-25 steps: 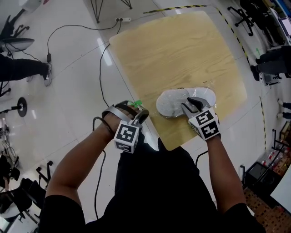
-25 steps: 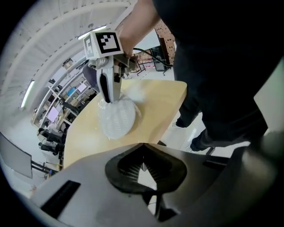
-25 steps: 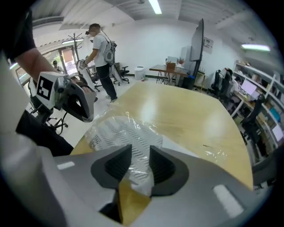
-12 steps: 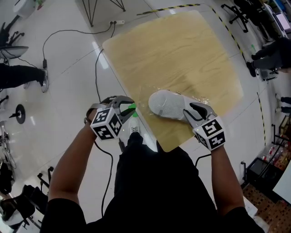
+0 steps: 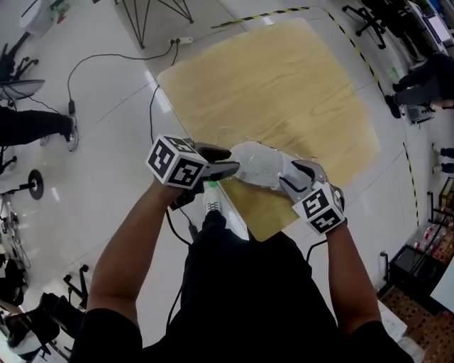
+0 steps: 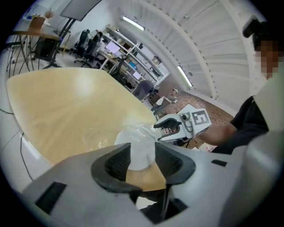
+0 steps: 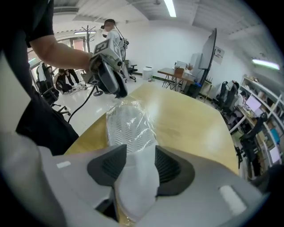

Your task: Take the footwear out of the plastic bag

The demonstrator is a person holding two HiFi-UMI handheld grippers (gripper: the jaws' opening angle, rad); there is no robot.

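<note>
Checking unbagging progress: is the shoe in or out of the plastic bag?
In: the crinkled plastic bag covers the tread of the white shoe.

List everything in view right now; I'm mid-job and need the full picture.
table: one, light wood, centre of the head view
shoe: one, white, near edge of table, inside the bag
plastic bag: one, clear, around the shoe
cables: at least two, black, on floor left of table
office chairs: several, black, room's edges
bystanders: two, dark clothes, left and right edges
left gripper: one, grey, at shoe's left end; jaws just been opening, empty
right gripper: one, grey, at shoe's right end; jaws just been opening, shoe between them, unclamped
</note>
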